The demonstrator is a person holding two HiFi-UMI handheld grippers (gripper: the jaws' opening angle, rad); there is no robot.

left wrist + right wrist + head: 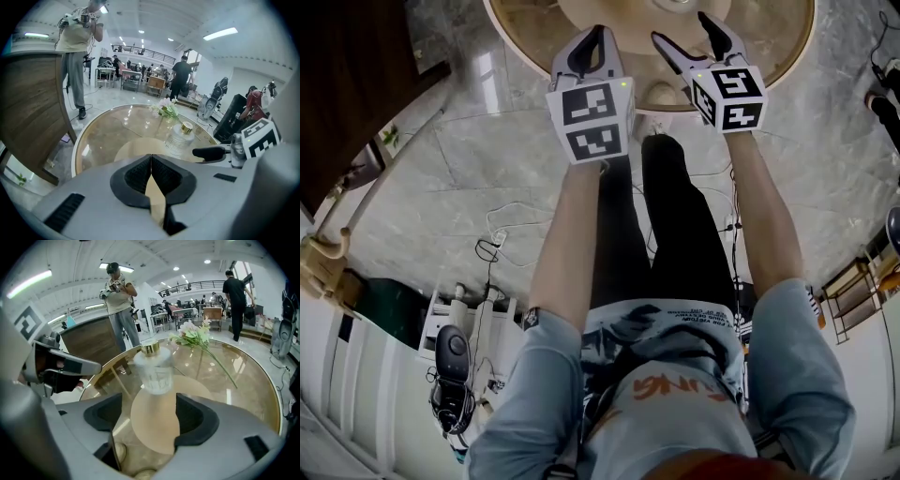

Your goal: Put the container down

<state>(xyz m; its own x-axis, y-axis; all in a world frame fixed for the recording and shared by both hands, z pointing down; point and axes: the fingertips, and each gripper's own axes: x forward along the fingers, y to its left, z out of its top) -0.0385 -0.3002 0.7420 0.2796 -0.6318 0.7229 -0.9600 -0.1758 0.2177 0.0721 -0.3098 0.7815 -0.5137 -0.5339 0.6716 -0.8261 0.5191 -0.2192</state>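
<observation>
The container, a clear ribbed bottle [153, 369] with a gold cap, stands upright on the round glass table [253, 376]. My right gripper [150, 416] is open, and the bottle is just beyond its jaws, not between them. From the left gripper view the bottle [180, 138] is ahead and to the right, next to a black finger [211, 152] of the right gripper. My left gripper [151, 161] is shut with nothing in it. In the head view both the left gripper [598, 33] and the right gripper [684, 33] reach over the near rim of the table [787, 56]; the bottle is out of frame there.
Pink flowers [197, 336] on a long stem lie on the glass behind the bottle. A dark wooden cabinet [28, 108] stands left of the table. A person [119, 296] stands beyond it. Cables [497, 239] lie on the marble floor.
</observation>
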